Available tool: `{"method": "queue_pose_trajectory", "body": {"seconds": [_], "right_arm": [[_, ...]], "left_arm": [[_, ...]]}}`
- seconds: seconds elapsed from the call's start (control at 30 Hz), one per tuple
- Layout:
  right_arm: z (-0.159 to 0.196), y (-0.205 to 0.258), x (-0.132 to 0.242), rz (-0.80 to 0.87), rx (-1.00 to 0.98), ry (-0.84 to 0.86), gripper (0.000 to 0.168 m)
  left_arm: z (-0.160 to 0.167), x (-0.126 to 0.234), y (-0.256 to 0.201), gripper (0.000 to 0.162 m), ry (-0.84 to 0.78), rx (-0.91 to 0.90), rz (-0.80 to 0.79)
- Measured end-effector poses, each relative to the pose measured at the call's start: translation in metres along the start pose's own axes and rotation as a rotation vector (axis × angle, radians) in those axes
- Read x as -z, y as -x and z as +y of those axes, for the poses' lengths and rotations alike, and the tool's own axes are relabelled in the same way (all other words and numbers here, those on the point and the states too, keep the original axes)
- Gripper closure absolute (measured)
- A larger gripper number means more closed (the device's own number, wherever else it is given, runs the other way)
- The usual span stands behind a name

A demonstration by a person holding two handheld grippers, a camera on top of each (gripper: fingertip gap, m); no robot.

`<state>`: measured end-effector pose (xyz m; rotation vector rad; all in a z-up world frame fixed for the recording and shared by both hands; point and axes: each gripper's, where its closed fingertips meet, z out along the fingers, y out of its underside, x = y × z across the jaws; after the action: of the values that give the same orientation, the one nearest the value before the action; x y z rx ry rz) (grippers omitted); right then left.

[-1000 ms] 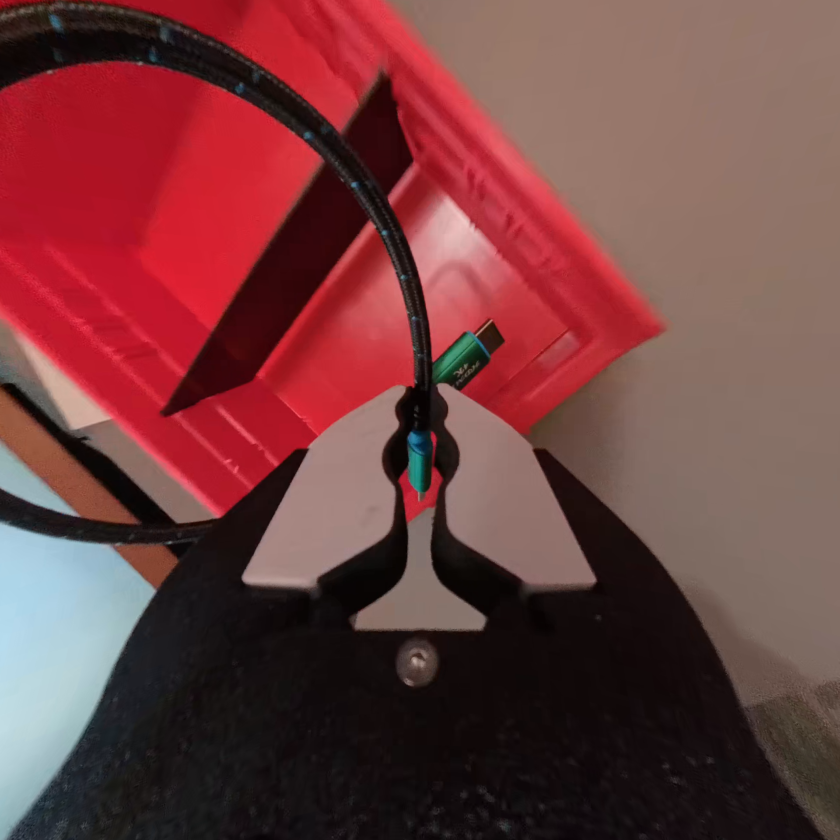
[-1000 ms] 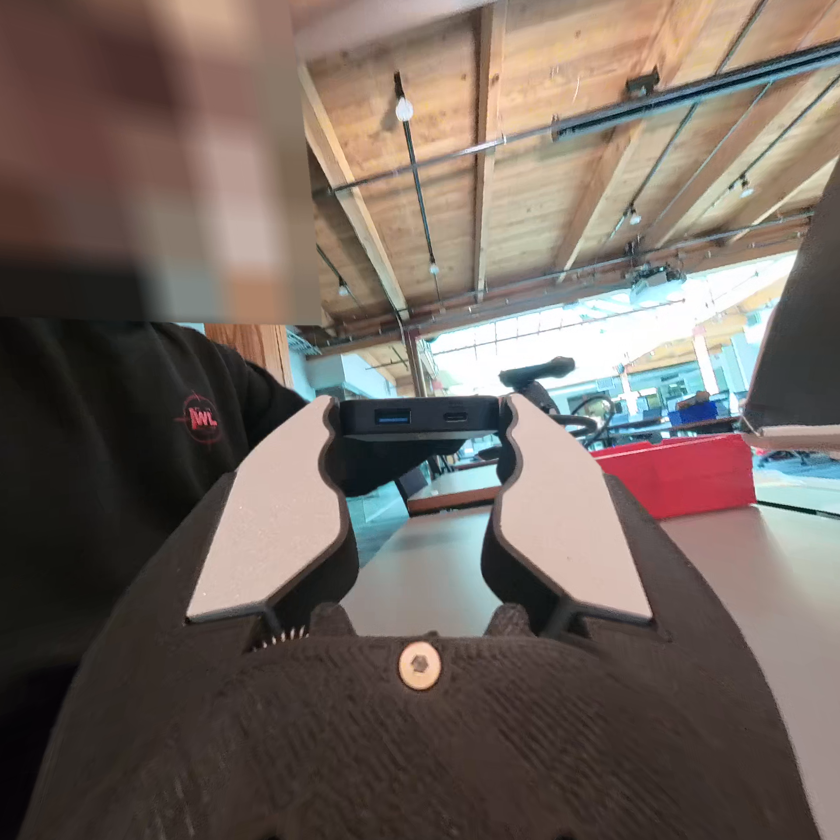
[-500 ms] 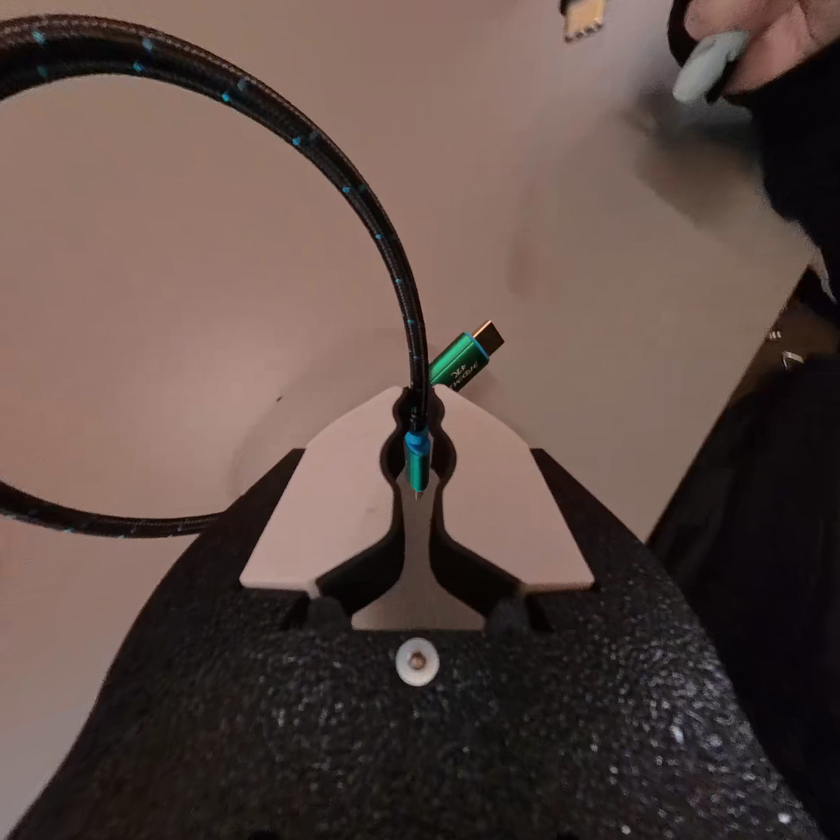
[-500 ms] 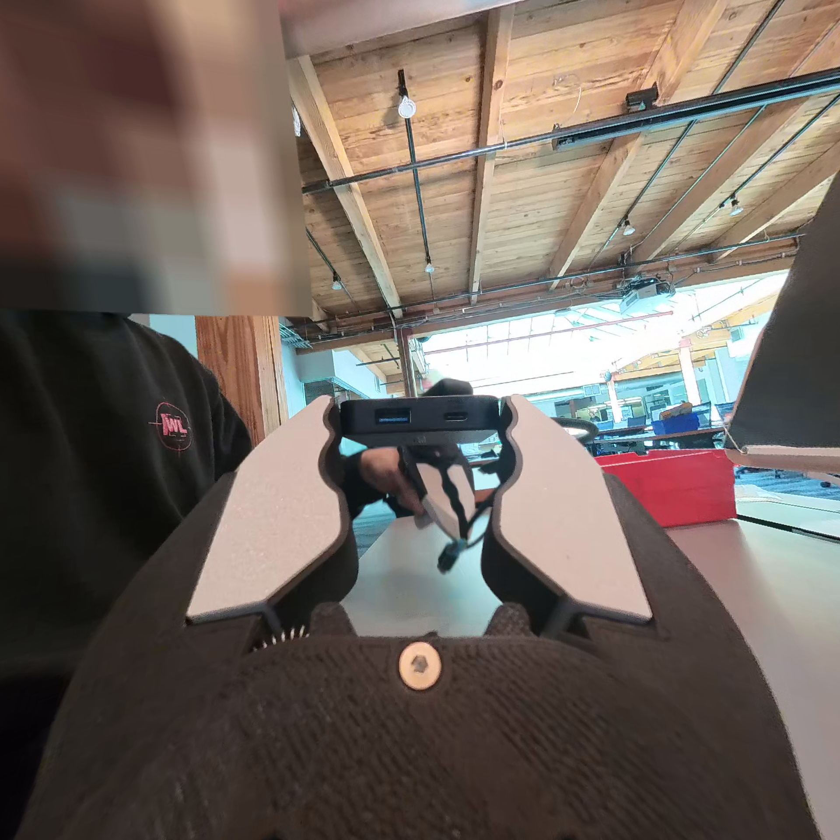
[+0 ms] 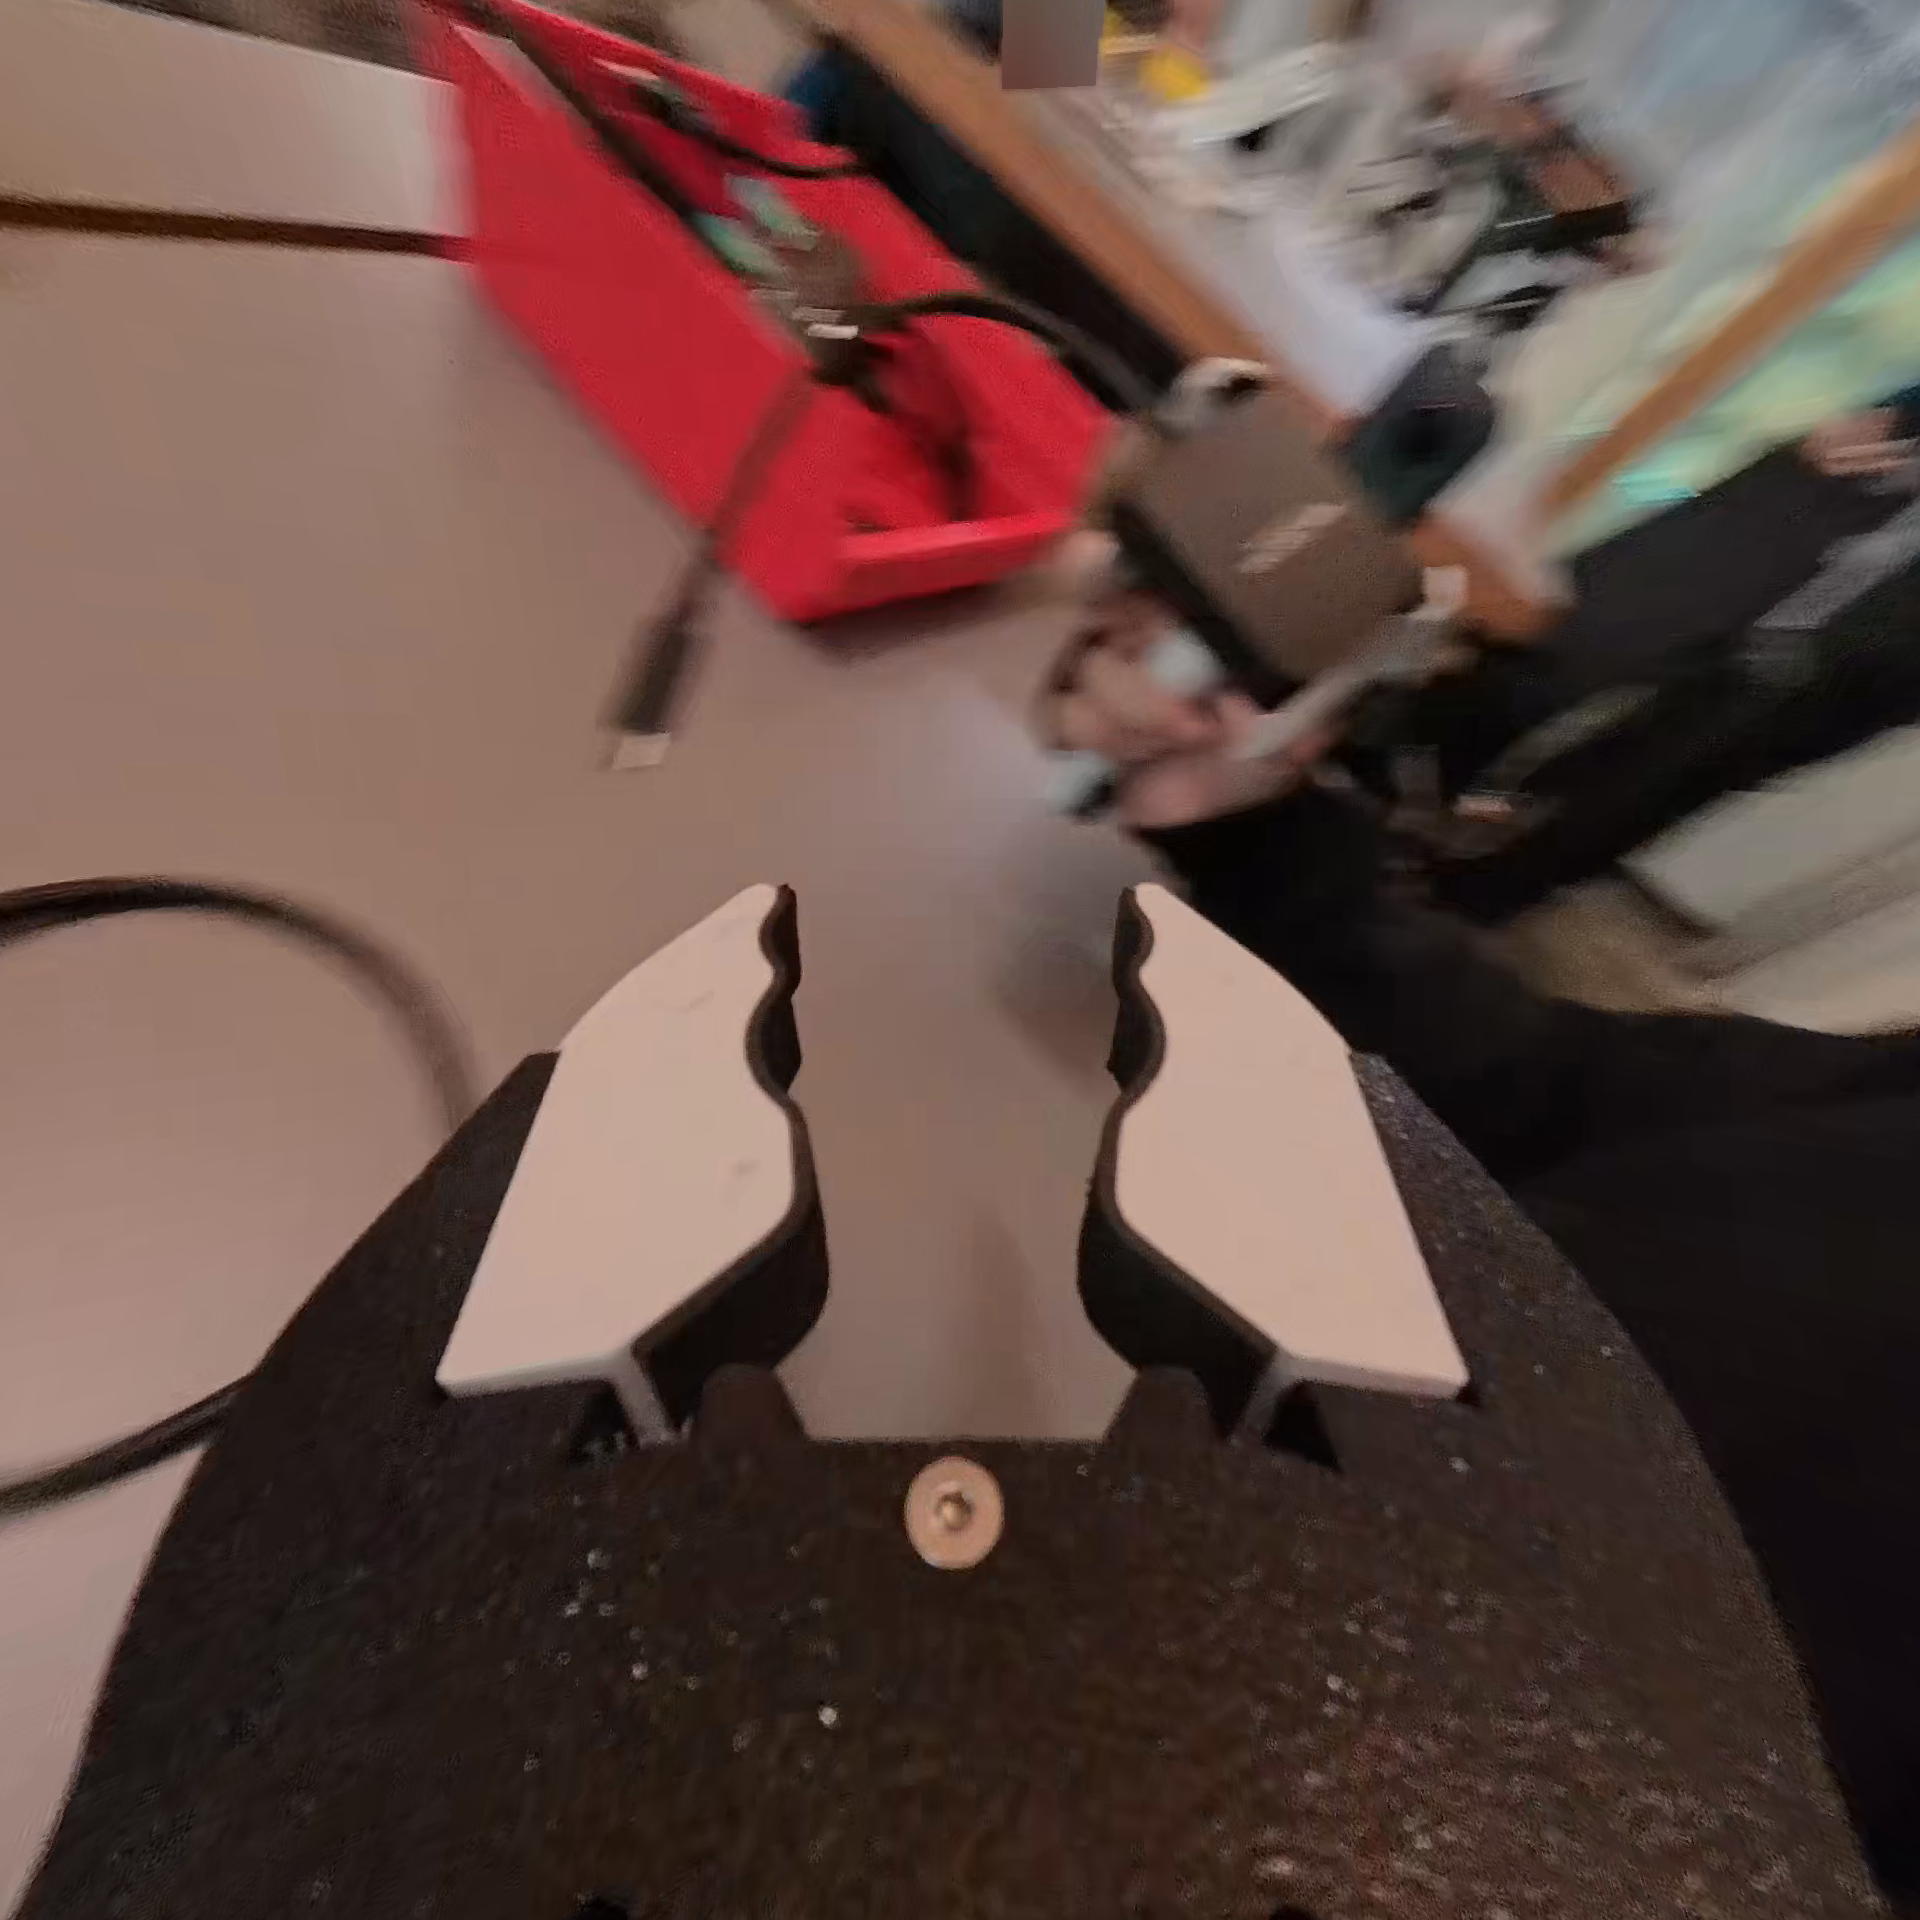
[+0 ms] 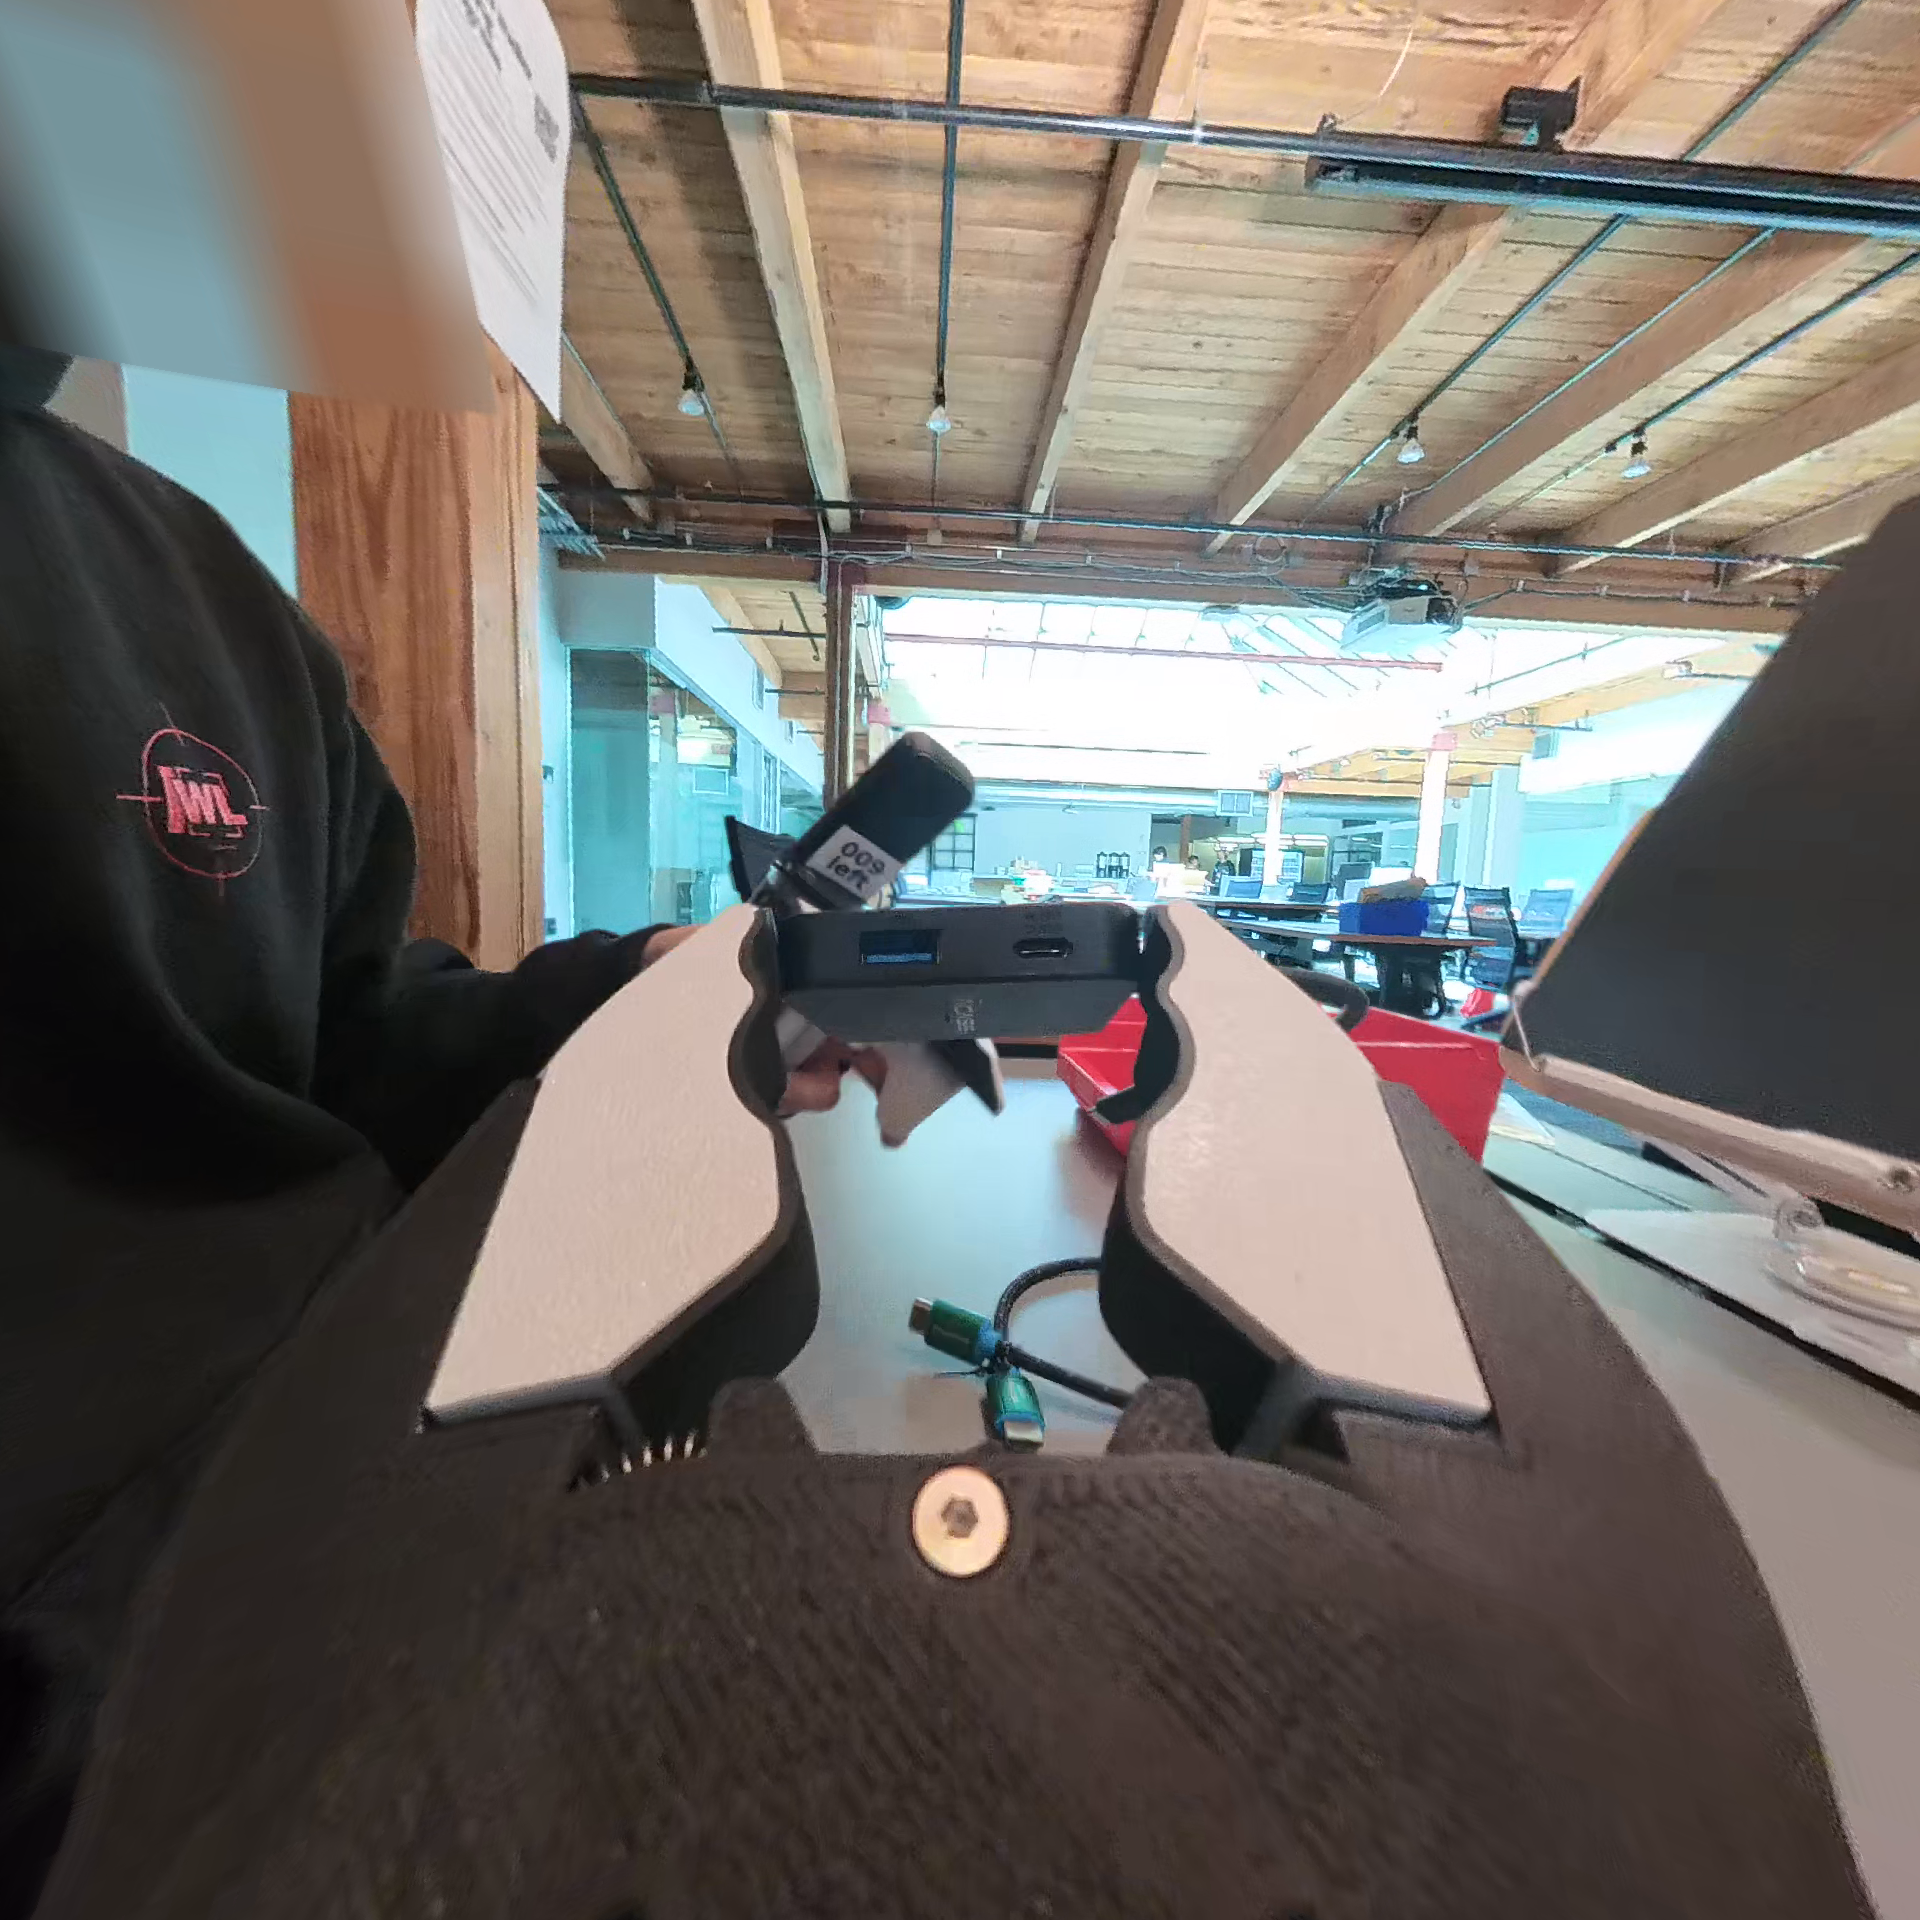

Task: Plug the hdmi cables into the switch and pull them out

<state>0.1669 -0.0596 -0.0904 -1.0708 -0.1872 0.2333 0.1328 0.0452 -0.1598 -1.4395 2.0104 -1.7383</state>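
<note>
My right gripper is shut on a black switch and holds it above the table, port side toward the camera. The braided HDMI cable with green plugs lies on the table below it. My left gripper is open and empty, low over the table. A loop of black cable lies to its left. Another black cable plug lies on the table ahead, trailing from the red bin. The left gripper's black handle shows behind the switch in the right wrist view.
The red bin holds more cables and also shows in the right wrist view. A tilted dark screen on a stand is at the right. A person in a black sweatshirt is at the left. The left wrist view is blurred by motion.
My left gripper has opened and let go of the green-plug cable, which now lies on the table. The left gripper has swung round. The right gripper still holds the switch.
</note>
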Motion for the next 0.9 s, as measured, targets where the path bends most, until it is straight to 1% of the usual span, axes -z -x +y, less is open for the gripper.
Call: {"method": "queue_pose_trajectory", "body": {"seconds": [0.03, 0.1, 0.17, 0.2, 0.23, 0.3, 0.37, 0.4, 0.53, 0.63, 0.73, 0.8, 0.9], "right_arm": [[-0.001, 0.004, -0.004, -0.015, 0.009, 0.001, 0.101], [0.0, 0.012, -0.013, -0.047, 0.019, 0.014, 0.101], [0.001, 0.018, -0.02, -0.063, 0.04, 0.037, 0.101], [0.003, 0.02, -0.022, -0.068, 0.05, 0.053, 0.101], [0.005, 0.023, -0.025, -0.078, 0.059, 0.07, 0.101], [0.014, 0.028, -0.029, -0.087, 0.077, 0.122, 0.101], [0.025, 0.029, -0.033, -0.069, 0.11, 0.18, 0.101], [0.027, 0.028, -0.033, -0.053, 0.13, 0.186, 0.101], [0.037, 0.026, -0.031, -0.025, 0.214, 0.279, 0.1], [0.036, 0.027, -0.034, -0.009, 0.25, 0.276, 0.098], [0.041, 0.025, -0.039, 0.018, 0.281, 0.314, 0.089], [0.037, 0.025, -0.039, 0.031, 0.315, 0.303, 0.095], [0.035, 0.025, -0.037, 0.042, 0.369, 0.306, 0.096]], "left_arm": [[0.003, -0.01, -0.021, 0.104, 0.008, 0.037, 0.13], [0.005, -0.027, -0.051, 0.1, 0.026, 0.184, 0.372], [-0.012, -0.03, -0.078, 0.1, -0.053, 0.368, 0.633], [-0.02, -0.031, -0.083, 0.1, -0.09, 0.437, 0.709], [-0.025, -0.034, -0.086, 0.102, -0.11, 0.475, 0.748], [-0.028, -0.042, -0.089, 0.121, -0.109, 0.475, 0.753], [-0.027, -0.047, -0.092, 0.139, -0.087, 0.422, 0.714], [-0.029, -0.048, -0.091, 0.141, -0.086, 0.413, 0.687], [-0.023, -0.049, -0.084, 0.145, 0.035, 0.411, 0.588], [-0.025, -0.048, -0.087, 0.146, 0.061, 0.437, 0.584], [-0.026, -0.052, -0.088, 0.147, 0.073, 0.435, 0.571], [-0.027, -0.051, -0.093, 0.148, 0.08, 0.45, 0.599], [-0.026, -0.051, -0.093, 0.147, 0.097, 0.465, 0.608]]}}
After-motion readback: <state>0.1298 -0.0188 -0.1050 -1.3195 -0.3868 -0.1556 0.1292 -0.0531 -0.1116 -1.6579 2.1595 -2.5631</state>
